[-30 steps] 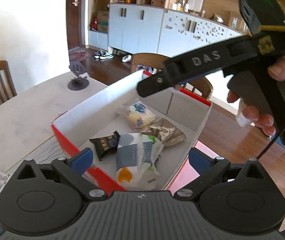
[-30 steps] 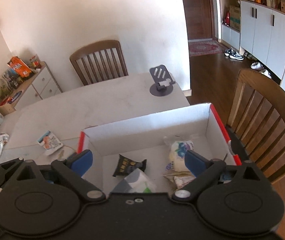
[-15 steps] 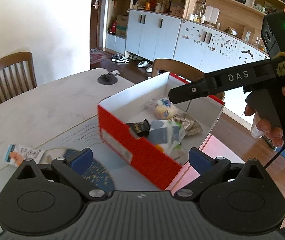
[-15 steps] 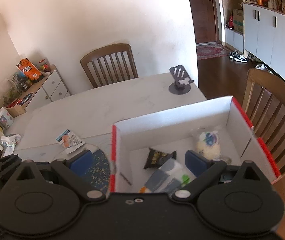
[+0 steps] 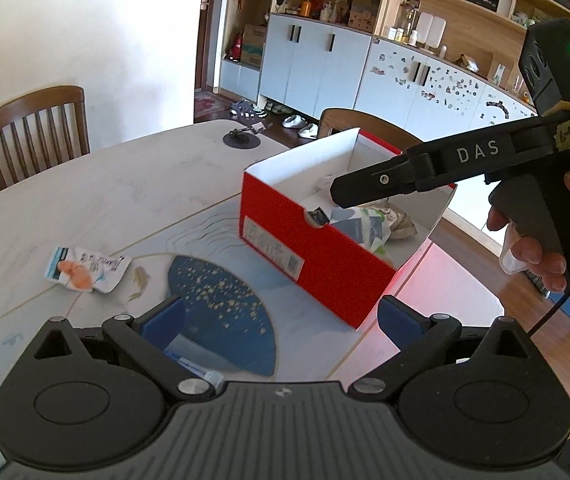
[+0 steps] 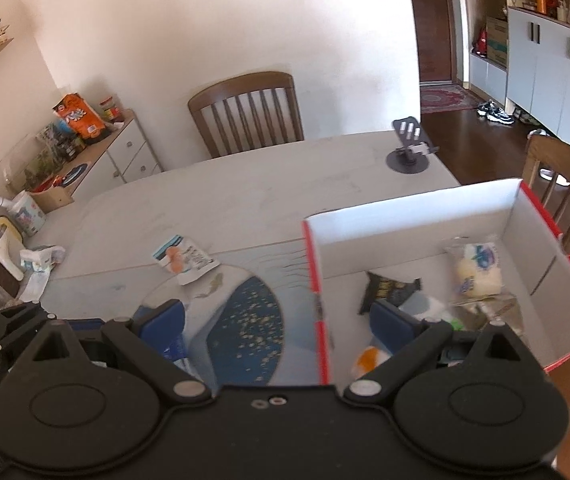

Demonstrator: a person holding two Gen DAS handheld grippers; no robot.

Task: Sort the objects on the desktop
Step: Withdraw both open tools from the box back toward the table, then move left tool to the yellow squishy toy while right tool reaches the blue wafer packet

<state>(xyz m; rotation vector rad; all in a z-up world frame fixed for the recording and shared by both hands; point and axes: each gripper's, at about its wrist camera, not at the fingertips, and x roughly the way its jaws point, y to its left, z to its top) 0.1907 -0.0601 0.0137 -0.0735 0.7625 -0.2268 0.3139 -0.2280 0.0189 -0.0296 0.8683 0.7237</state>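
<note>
While both grippers (image 5: 281, 316) (image 6: 277, 316) gape, packet (image 5: 85, 269) lies beside box (image 5: 317, 248), seemingly untouched.

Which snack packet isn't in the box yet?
The white packet with orange print, lying alone on the table; the others are inside the red box.

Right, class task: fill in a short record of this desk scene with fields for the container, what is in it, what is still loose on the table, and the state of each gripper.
container: red box, open top, white inside, on the table
inside box: black packet, yellowish wrapped snack, white and grey-blue pouch, brownish wrapper
loose on table: white sachet with orange print, beside the blue fan-pattern mat
also on table: phone stand
left gripper: open, empty
right gripper: open, empty
</note>
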